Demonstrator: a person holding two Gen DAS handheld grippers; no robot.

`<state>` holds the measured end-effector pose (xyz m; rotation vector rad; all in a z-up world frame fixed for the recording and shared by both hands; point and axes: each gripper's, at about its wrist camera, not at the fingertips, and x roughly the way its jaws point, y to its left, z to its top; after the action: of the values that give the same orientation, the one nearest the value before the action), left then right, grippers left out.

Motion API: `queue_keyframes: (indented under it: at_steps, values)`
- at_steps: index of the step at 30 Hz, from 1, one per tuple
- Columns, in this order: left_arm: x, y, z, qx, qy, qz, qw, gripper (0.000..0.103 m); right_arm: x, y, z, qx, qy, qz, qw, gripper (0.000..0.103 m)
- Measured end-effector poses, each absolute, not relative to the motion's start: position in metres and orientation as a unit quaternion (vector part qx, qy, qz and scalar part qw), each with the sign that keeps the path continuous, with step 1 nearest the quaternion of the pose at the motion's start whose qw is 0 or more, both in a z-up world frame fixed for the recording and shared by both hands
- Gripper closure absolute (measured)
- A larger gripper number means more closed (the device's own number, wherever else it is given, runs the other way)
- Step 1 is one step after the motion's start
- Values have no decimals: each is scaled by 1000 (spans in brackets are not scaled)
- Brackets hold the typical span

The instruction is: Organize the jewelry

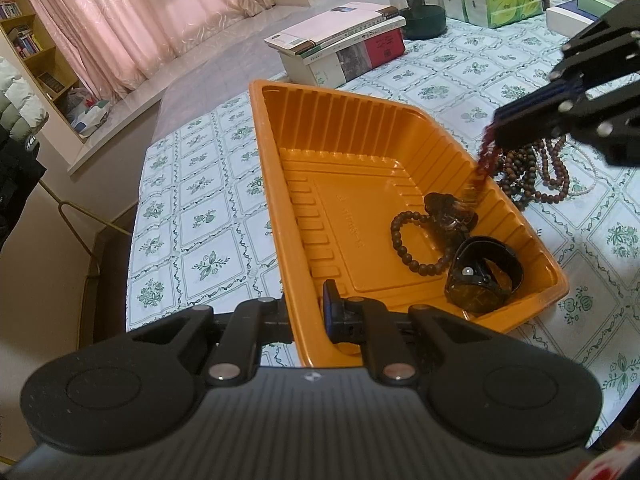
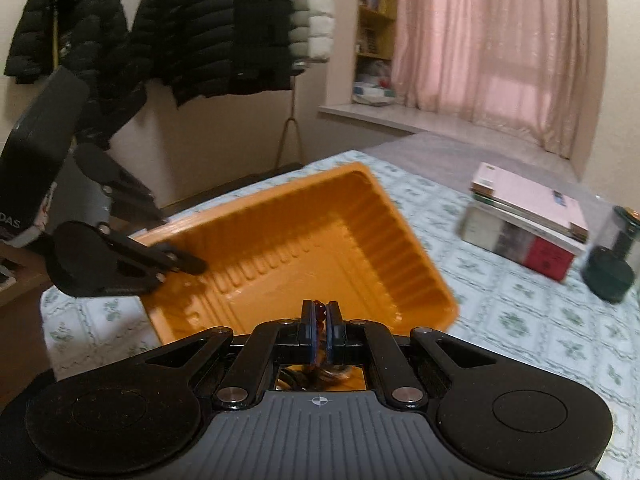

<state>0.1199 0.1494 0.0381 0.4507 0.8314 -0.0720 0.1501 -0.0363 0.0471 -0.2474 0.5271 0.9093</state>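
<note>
Left gripper (image 1: 308,312) clamping near wall of orange tray (image 1: 360,120); right gripper (image 2: 319,320) pinching dark red bead string (image 1: 486,160), dangling over tray's watch (image 1: 484,276) and bracelet (image 1: 416,240)

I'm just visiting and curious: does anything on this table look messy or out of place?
Yes: a heap of bead necklaces still lies tangled on the tablecloth beside the orange tray, while a bracelet and watch already sit inside.
</note>
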Motion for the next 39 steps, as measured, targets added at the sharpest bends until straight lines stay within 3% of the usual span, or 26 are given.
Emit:
queue_keyframes:
  at_steps: [29,30,33,34,39]
  values:
    - [120,150,38,217,400,-36,890,92,169,-10,31,-89,281,444,846,96]
    - [120,150,38,217,400,-36,890,92,170,-13,31,-87,283,439,849,91]
    - [120,150,38,216,400,-36,890,92,171,-27,28,-70,290,421,857,60]
    - [120,150,38,216,400,-36,890,92,171,-34,26,-61,292,414,860,54]
    - [120,150,38,216,400,-36,890,92,167,-72,11,-45,310,368,875,53]
